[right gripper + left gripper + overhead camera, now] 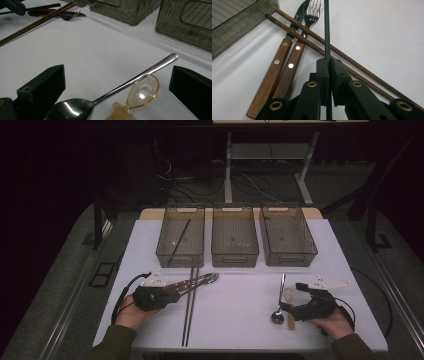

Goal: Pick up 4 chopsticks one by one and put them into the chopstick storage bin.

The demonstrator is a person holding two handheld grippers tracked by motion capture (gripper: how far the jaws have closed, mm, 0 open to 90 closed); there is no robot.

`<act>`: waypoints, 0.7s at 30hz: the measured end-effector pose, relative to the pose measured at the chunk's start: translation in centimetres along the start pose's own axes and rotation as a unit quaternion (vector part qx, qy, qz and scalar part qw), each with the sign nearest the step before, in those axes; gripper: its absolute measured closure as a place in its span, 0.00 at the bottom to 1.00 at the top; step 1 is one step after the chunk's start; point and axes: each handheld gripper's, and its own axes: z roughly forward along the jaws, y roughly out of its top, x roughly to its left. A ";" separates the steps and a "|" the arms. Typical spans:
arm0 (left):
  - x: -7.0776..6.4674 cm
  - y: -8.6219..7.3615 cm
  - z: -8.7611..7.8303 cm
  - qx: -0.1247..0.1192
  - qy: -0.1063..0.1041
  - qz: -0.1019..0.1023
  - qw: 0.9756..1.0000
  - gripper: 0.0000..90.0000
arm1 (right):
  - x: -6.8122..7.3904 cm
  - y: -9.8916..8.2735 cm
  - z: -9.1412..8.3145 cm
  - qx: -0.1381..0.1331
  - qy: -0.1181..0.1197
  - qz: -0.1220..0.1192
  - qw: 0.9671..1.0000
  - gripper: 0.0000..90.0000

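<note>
The work in hand looks like sorting cutlery into the three bins at the far edge of the white surface (235, 295), and it is at an early stage. One dark chopstick already lies in the left bin (180, 236); the middle bin (235, 236) and the right bin (288, 235) appear empty, though a small item there could be missed.

The left tongs (329, 61) are pressed together on a thin black chopstick (326, 27), which runs straight up between the pads. Just beside them a wood-handled knife (277, 65) and fork (294, 60) lie side by side, with a pair of brown chopsticks (332, 50) laid across them. So those four pieces, by my reading, are yet to be sorted.

The right tongs (117, 85) stand spread wide, pinching nothing (they frame the spoons rather than touch them). Between them lie a steel spoon (112, 92) and a small amber spoon (143, 91), touching or nearly so.

The high view gives the whole layout and the bin contents, but there the black chopstick is lost against the left tongs (172, 292). The left gripper view shows that grip plainly. The right gripper view shows the amber spoon's translucent bowl, a pale smudge from above (289, 296).
</note>
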 end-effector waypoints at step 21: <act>0.4 1.2 -1.4 -0.021 0.021 -0.018 0.999 0.95 | 0.0 0.1 0.0 -0.005 0.000 0.001 1.000 0.00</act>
